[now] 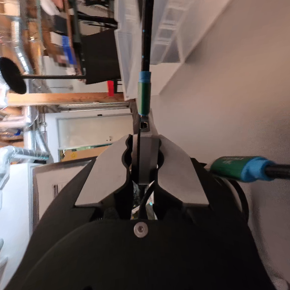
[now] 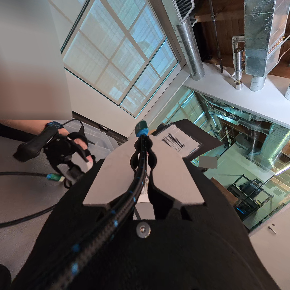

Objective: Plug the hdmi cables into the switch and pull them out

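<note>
Your left gripper (image 1: 143,157) is squeezed tight on the grey switch (image 1: 145,155), with one green plug (image 1: 144,98) already in its far end. Your right gripper (image 2: 143,150) pinches the second cable (image 2: 142,158) just behind its plug (image 2: 141,127) (pointing up, away from the switch). The empty port (image 1: 143,125) waits beyond your left fingers, beside the table (image 1: 227,94).
</note>
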`<state>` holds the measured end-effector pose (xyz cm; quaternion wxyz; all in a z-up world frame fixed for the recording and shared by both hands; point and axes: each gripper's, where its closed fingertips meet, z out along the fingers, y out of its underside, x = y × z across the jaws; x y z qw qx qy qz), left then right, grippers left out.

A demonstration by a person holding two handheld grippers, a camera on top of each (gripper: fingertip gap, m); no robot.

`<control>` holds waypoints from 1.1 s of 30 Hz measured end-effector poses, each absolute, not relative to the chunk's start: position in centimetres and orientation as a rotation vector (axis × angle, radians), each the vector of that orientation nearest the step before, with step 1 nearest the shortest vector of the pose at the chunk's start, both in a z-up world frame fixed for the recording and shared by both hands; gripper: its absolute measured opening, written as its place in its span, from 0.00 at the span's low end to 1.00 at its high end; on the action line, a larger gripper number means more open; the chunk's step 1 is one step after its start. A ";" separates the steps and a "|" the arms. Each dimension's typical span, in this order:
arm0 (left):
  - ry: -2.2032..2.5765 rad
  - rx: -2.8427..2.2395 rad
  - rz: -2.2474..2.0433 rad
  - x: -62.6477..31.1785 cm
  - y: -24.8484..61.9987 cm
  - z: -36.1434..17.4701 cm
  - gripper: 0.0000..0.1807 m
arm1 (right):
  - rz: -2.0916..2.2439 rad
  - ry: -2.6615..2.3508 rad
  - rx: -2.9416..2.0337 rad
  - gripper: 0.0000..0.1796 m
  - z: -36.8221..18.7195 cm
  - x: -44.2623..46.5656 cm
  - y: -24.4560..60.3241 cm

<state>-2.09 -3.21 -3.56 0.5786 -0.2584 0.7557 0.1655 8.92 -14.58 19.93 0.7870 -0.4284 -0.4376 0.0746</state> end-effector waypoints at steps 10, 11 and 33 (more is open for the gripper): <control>1.257 -0.649 0.205 -7.1 0.6 7.0 0.15 | 0.109 -1.023 -1.001 0.04 18.9 4.9 -12.0; 1.227 -0.643 0.216 -7.9 0.8 7.8 0.15 | 0.117 -1.036 -1.009 0.04 18.7 4.3 -11.6; 1.013 -0.477 0.297 -12.7 -2.5 15.1 0.14 | 0.148 -1.027 -1.116 0.04 17.1 -2.7 -6.9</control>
